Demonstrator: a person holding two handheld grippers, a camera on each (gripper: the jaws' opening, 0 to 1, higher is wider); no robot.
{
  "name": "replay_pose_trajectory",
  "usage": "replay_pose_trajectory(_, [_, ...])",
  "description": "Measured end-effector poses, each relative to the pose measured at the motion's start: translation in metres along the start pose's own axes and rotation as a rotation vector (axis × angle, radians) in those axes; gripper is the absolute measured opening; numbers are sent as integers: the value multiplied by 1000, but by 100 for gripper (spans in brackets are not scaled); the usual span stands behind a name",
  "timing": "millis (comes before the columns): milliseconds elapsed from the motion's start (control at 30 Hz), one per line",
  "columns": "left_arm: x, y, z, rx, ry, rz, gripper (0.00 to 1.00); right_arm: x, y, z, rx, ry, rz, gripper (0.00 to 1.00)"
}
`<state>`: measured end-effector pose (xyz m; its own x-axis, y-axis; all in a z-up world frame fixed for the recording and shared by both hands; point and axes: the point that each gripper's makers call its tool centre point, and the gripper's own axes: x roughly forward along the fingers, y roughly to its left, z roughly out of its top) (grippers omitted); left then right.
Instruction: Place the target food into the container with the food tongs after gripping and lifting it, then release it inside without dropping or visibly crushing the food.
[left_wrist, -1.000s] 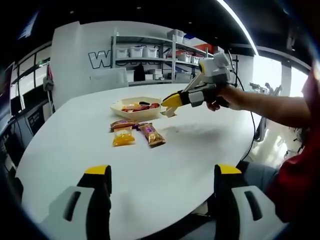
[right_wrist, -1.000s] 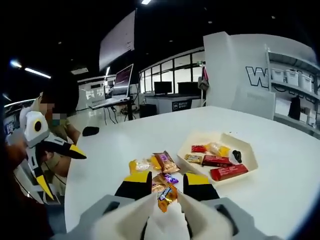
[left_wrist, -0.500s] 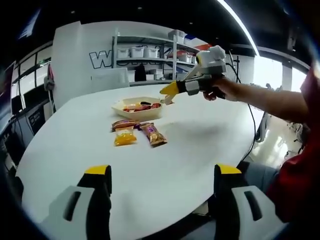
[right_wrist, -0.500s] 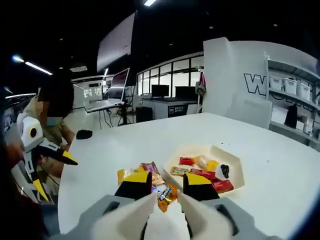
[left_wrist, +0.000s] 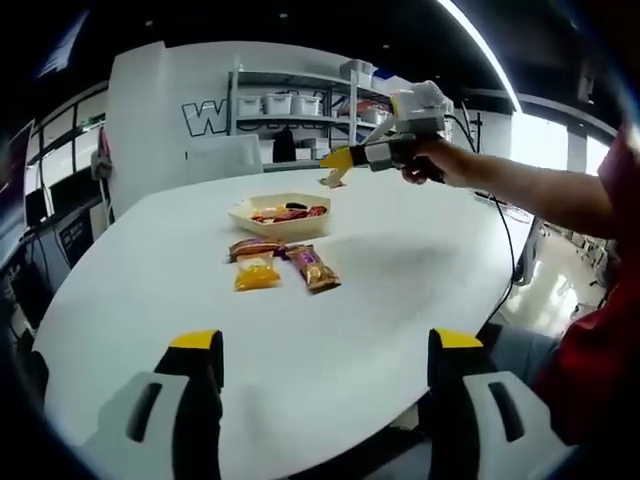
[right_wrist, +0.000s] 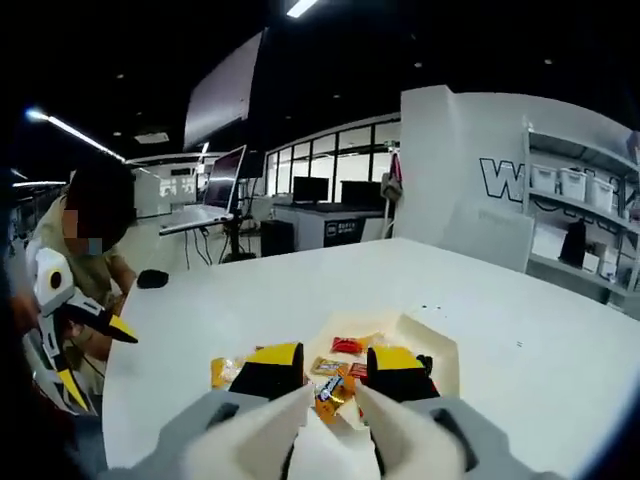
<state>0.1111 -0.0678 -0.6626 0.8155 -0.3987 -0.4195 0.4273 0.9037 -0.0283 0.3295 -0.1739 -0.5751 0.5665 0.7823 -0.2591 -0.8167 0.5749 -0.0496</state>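
Orange crinkled snack packet (right_wrist: 328, 392) clamped between right gripper (right_wrist: 332, 372) jaws, above tray (right_wrist: 442, 352); left gripper (left_wrist: 318, 352) jaws apart.

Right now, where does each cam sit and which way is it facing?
Left gripper view: rides the left gripper, held low at the near table edge, jaws apart, facing across to the tray; the person's arm holds the right gripper up beside the tray.
Right gripper view: rides the right gripper, looking down past its jaws, shut on an orange snack packet, at the tray; left gripper at far left.
Shared: table, tray, loose snack packets.
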Motion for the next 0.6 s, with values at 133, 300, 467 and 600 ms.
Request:
replay_pose_trajectory(133, [0,2,1,-4,-3,6,82,2,-4,9,-4,-15,-9,20])
replay_pose_trajectory(300, [-1,5,1,-6,-3,15,82,8,-8,13,-16,-13,-14,20])
replay_pose_trajectory(467, [-3,8,1,-8,-4,24,82,15,-16,19,-17,-16,-23,20])
replay_pose_trajectory(600, [-4,11,2,-8,-3,32,82,20,-23,27,-26,-22,-35,21])
